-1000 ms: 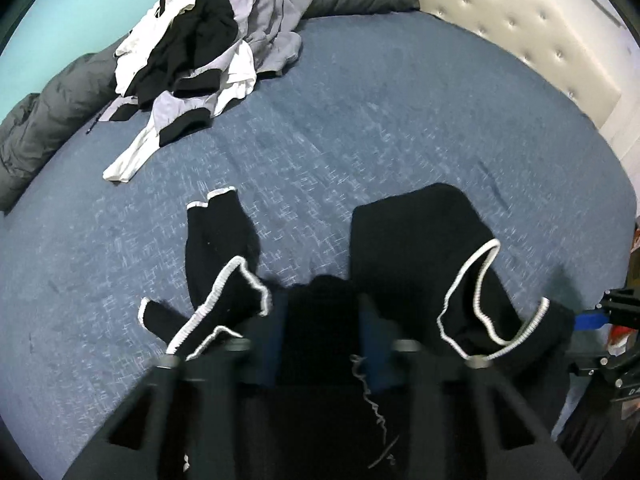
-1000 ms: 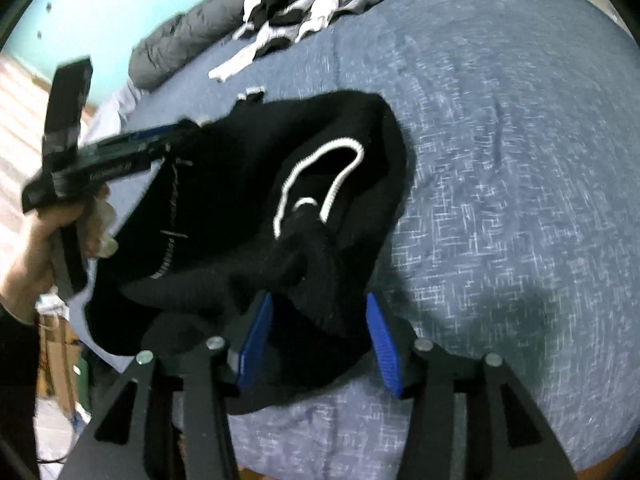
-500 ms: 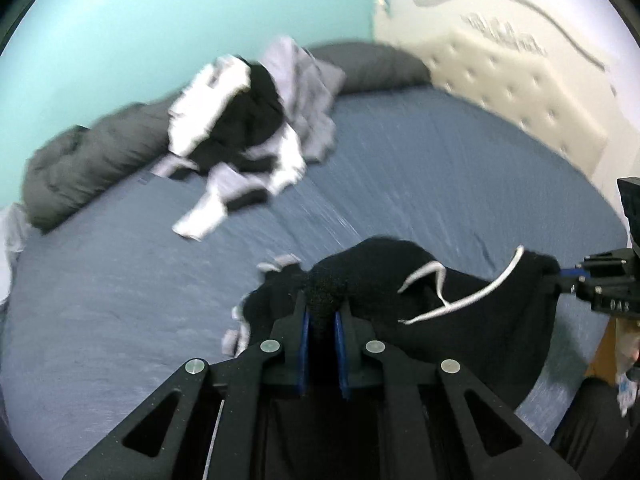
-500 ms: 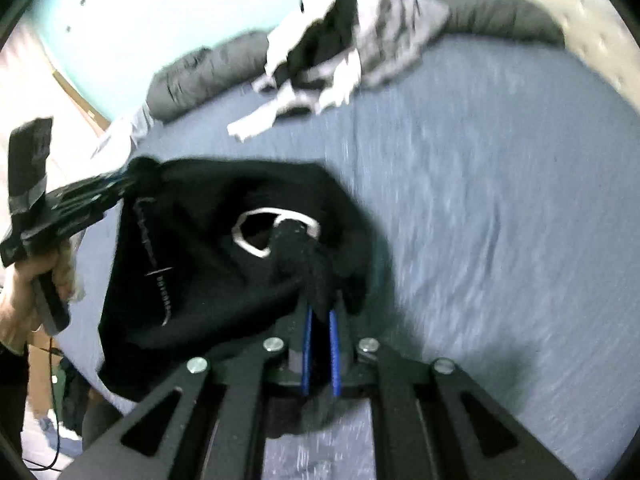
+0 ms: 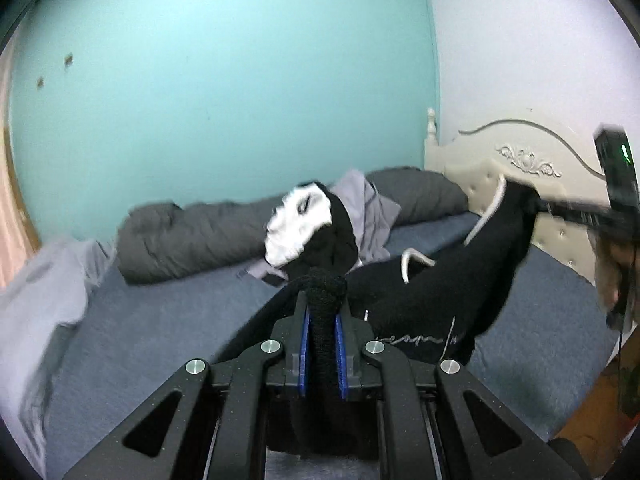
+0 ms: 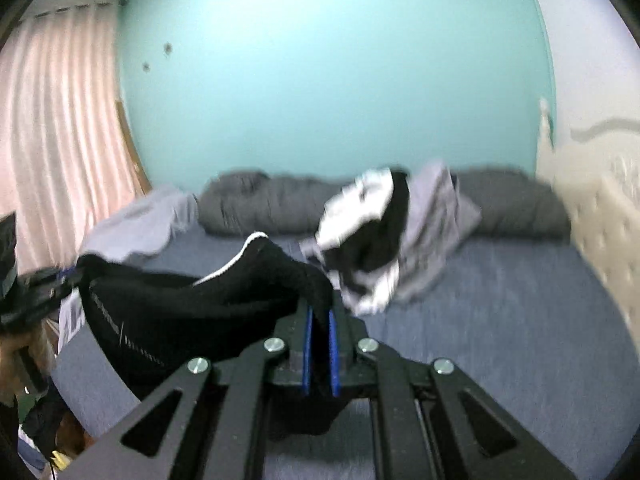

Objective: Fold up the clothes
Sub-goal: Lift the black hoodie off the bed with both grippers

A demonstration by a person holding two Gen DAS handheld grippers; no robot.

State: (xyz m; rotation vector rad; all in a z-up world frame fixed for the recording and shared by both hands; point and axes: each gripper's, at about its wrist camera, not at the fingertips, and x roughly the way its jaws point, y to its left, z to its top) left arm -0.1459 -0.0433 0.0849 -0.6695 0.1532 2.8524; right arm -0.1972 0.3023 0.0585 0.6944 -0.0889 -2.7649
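- Curtain first: on the far left of my right view hangs a long pink curtain (image 6: 60, 128) with soft folds.
- Next to it I see a smooth teal wall (image 5: 224, 92) behind the bed.
- A pale lilac sheet (image 5: 36, 296) lies bunched at the left edge of the bed.
- A long dark grey quilt roll (image 5: 188, 236) lies along the wall, on the blue bed cover (image 5: 160, 320).
- My left gripper (image 5: 322, 336) is squeezed tight on a bunched corner of the black top with white trim (image 5: 452, 292); the cloth sits between its blue pads.
- The black top is lifted off the bed and hangs stretched between my two grippers.
- A messy pile of white, black and grey clothes (image 5: 320, 228) lies on the bed near the wall, behind the top.
- My right gripper (image 6: 318, 344) is also clamped shut on another corner of the top, with black cloth pinched between its blue pads.
- In my left view, that same gripper shows at the far right, blurry, with the top's corner in it.
- A cream padded headboard with carved swirls (image 5: 520, 168) stands on the right.
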